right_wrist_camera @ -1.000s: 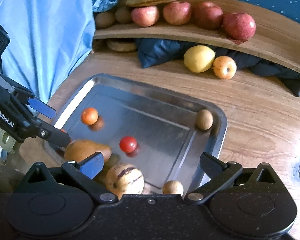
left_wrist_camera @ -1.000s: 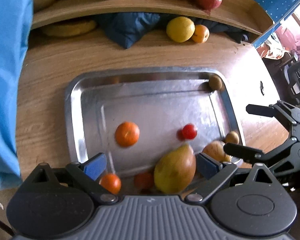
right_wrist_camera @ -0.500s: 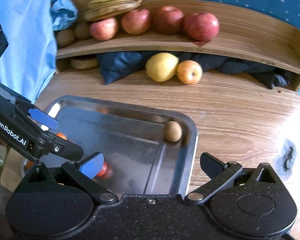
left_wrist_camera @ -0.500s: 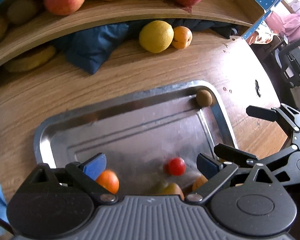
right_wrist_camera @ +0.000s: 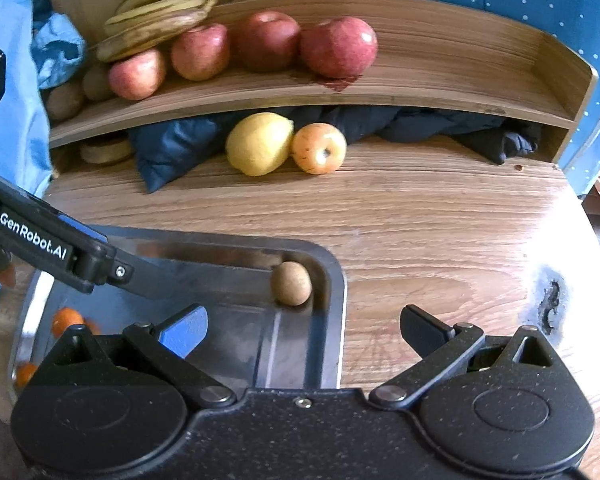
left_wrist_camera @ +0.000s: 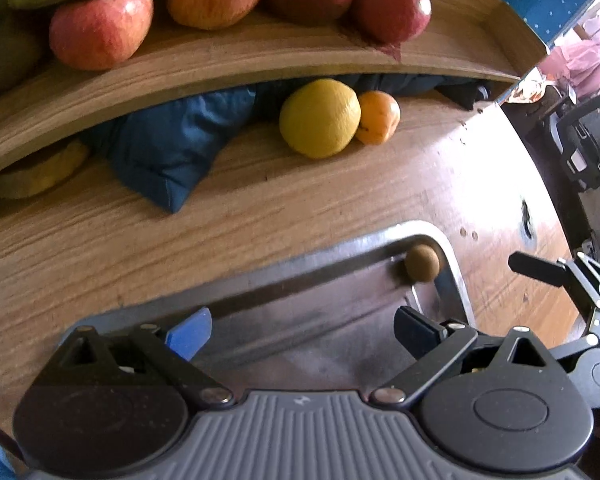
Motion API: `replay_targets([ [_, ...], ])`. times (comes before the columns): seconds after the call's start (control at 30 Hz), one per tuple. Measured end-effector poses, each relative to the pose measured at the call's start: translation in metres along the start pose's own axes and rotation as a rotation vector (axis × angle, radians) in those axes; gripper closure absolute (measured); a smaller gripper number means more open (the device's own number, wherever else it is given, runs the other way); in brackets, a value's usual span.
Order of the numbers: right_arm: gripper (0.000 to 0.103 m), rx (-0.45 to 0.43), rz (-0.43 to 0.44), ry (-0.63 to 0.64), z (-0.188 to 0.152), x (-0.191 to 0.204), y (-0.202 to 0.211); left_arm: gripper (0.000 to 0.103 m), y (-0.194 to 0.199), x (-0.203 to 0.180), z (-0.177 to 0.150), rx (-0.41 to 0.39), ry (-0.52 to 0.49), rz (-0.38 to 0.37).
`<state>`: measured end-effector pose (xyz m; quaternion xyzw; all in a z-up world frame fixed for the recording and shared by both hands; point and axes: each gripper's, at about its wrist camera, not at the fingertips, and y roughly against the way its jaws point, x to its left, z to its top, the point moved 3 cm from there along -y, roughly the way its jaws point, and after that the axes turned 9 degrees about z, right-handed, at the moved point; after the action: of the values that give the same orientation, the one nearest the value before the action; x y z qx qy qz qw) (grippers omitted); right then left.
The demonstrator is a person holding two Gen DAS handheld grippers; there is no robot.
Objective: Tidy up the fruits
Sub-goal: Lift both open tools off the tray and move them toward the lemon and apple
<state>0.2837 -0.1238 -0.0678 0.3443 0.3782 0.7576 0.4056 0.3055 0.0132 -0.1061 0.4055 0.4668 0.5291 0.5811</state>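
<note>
1. Broadly, the worktop [right_wrist_camera: 440,216] carries a curved wooden shelf [right_wrist_camera: 440,76] at the far side, holding apples [right_wrist_camera: 338,46] and bananas [right_wrist_camera: 156,20].
2. Metal tray [right_wrist_camera: 332,320], near side: its raised rim could catch a tool fingertip on a low approach.
3. Left tool [left_wrist_camera: 302,326] and right tool [right_wrist_camera: 304,326], both released and empty, hang over the tray; they sit close together, so a collision is possible.
4. Lemon [right_wrist_camera: 260,144] and an orange-coloured fruit [right_wrist_camera: 319,148] touch beneath the shelf.
5. Kiwi [right_wrist_camera: 291,283], in the tray's far right corner, may roll if nudged.
</note>
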Motion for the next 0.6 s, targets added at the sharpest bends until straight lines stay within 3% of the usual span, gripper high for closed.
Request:
replay_targets([
  [0.33,0.001,-0.021,-0.056,-0.03,0.012,-0.013,-0.013,0.003,-0.013,-0.005,0.035,-0.058,0.106,0.003],
  [0.6,0.001,-0.061,-0.116,-0.004,0.029,-0.03,-0.027,0.003,-0.024,-0.007,0.06,-0.1,0.131,-0.007],
])
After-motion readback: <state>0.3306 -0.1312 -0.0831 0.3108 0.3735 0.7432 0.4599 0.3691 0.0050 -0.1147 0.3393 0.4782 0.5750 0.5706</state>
